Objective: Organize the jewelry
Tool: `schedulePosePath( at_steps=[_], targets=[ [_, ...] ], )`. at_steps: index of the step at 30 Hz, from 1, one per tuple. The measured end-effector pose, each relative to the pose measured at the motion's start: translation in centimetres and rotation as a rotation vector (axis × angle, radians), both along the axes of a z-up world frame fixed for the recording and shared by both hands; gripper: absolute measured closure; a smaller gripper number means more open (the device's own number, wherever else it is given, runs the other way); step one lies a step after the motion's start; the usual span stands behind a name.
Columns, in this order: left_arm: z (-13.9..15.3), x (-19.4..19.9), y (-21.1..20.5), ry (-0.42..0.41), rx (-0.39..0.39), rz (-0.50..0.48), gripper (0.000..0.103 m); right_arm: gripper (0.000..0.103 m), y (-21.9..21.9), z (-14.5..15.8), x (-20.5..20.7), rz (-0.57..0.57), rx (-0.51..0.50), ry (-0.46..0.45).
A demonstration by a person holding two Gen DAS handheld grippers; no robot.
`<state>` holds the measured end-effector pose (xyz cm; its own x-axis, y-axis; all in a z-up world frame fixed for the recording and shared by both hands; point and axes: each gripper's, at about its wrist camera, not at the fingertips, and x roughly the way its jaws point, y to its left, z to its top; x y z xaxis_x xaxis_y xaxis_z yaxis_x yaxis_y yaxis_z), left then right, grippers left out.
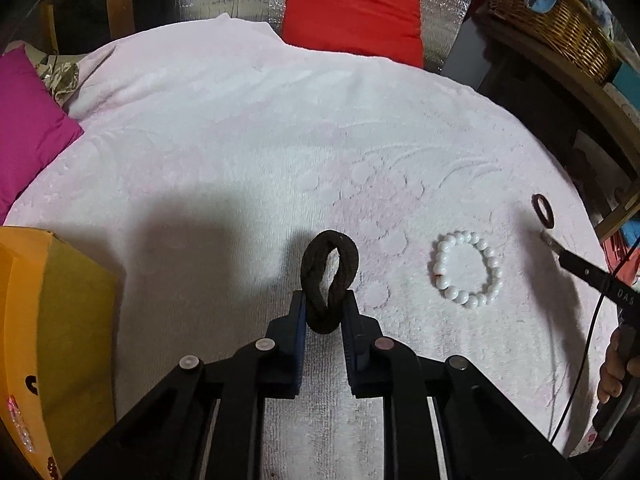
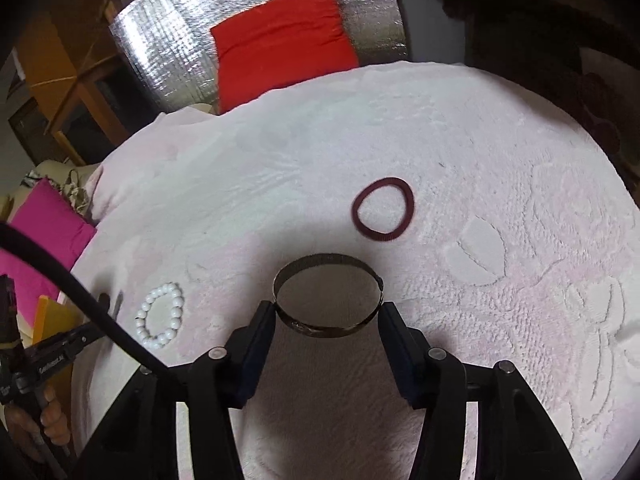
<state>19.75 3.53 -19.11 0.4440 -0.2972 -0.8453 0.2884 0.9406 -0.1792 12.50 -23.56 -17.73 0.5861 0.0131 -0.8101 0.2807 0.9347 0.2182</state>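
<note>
My left gripper (image 1: 325,302) is shut on a thick dark brown hair tie (image 1: 330,276), twisted and held above the white towel (image 1: 240,140). A white bead bracelet (image 1: 468,268) lies to its right; it also shows in the right wrist view (image 2: 160,316). My right gripper (image 2: 326,312) is shut on a thin metal bangle (image 2: 328,300), held by its two sides above the towel. A maroon hair tie (image 2: 383,210) lies just beyond it, and shows at the far right in the left wrist view (image 1: 543,210).
A yellow box (image 1: 48,320) stands at the left of the towel. A magenta cushion (image 1: 28,128) and a red cushion (image 1: 352,12) lie at the towel's far edges. A wicker basket (image 1: 560,20) sits on a shelf at the right.
</note>
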Motion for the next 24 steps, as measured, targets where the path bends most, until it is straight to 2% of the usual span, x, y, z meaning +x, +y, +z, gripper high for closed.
schedulePosePath(
  at_steps=[8, 9, 10, 11, 15, 18, 20, 22, 24],
  targets=[
    [1.5, -1.0, -0.2, -0.024, -0.022, -0.002, 0.086, 0.047, 2.1, 1.0, -0.2, 0.074, -0.016, -0.017],
    [1.7, -1.2, -0.2, -0.027, -0.025, -0.004, 0.086, 0.051, 2.2, 1.1, -0.3, 0.079, -0.016, -0.020],
    [1.8, -1.6, -0.2, -0.033, -0.026, -0.005, 0.086, 0.081, 2.4, 1.4, -0.4, 0.092, -0.013, -0.027],
    [2.1, -1.7, -0.3, -0.037, -0.028, -0.005, 0.086, 0.084, 2.7, 1.5, -0.5, 0.109, -0.013, -0.019],
    [2.6, -2.4, -0.3, -0.050, -0.035, -0.007, 0.086, 0.083, 3.4, 1.7, -0.7, 0.121, -0.040, -0.004],
    [2.1, -2.3, -0.2, -0.037, -0.031, -0.009, 0.086, 0.079, 2.7, 1.3, -0.7, 0.086, -0.036, 0.040],
    [2.1, -2.4, -0.4, -0.039, -0.019, -0.015, 0.086, 0.069, 1.8, 1.0, -0.5, 0.061, -0.023, 0.063],
    [2.0, -2.4, -0.4, -0.039, -0.008, -0.020, 0.086, 0.027, 1.2, 0.7, -0.5, 0.016, -0.081, 0.088],
    [1.9, -2.2, -0.7, -0.038, -0.009, -0.022, 0.086, 0.026, 1.3, 0.8, -0.7, 0.012, -0.139, 0.076]
  ],
)
